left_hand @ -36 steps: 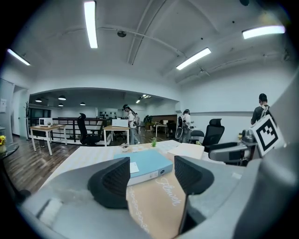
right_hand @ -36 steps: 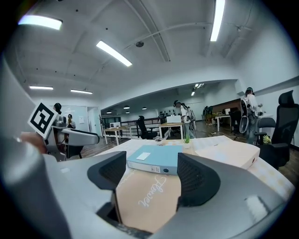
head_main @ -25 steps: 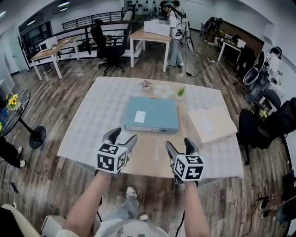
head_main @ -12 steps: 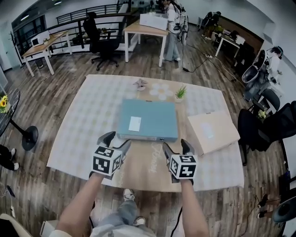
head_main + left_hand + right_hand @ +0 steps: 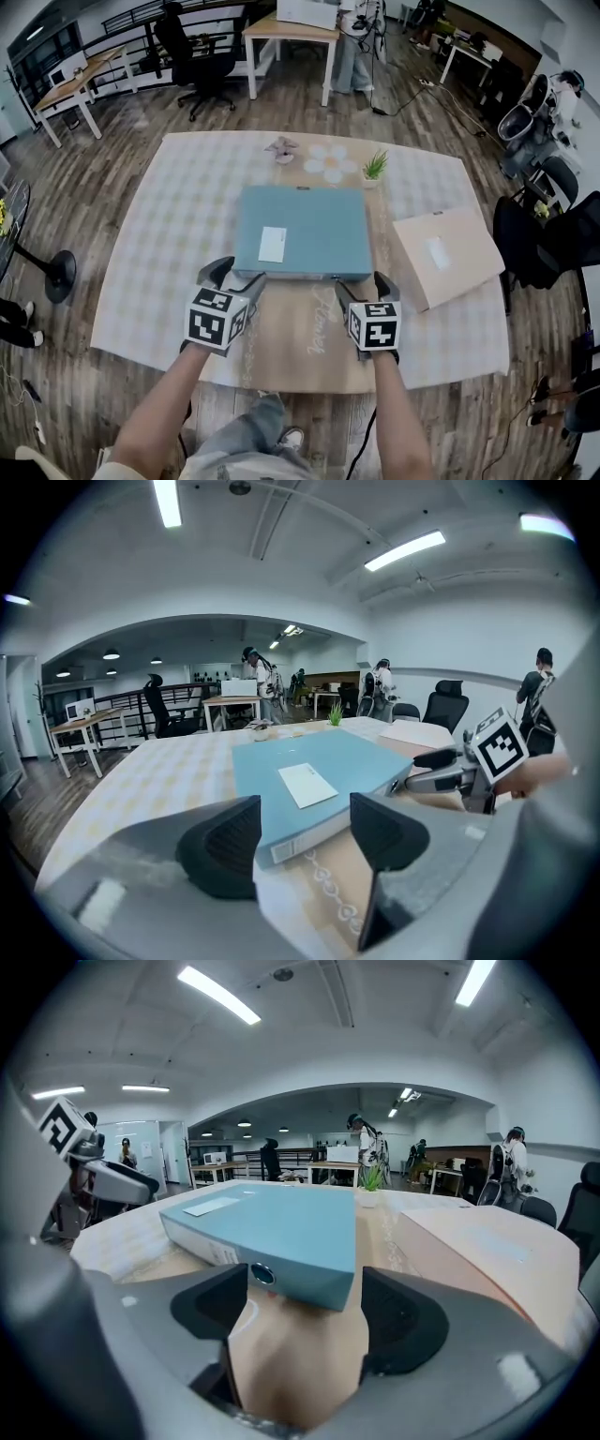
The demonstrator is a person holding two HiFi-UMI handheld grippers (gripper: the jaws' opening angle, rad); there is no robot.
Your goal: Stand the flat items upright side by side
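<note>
A teal binder [image 5: 302,232] with a white label lies flat in the middle of the table. A flat beige box [image 5: 445,255] lies to its right, also on its side. My left gripper [image 5: 234,277] stands open just short of the binder's near left corner [image 5: 309,775]. My right gripper [image 5: 364,284] is open at the near right corner, where the spine's ring hole [image 5: 262,1274] shows. Its jaws have just been opening, and nothing is between the pads. In the right gripper view the beige box [image 5: 487,1246] lies to the right of the binder [image 5: 272,1227].
The table [image 5: 169,234] wears a checked cloth with a brown runner. A small potted plant [image 5: 375,167], a flower-shaped mat [image 5: 330,161] and a small ornament [image 5: 281,147] sit at its far side. Office chairs [image 5: 544,234] stand to the right; desks and people are beyond.
Both grippers have moved forward and down toward the binder's near edge. The binder and the box lie where they were.
</note>
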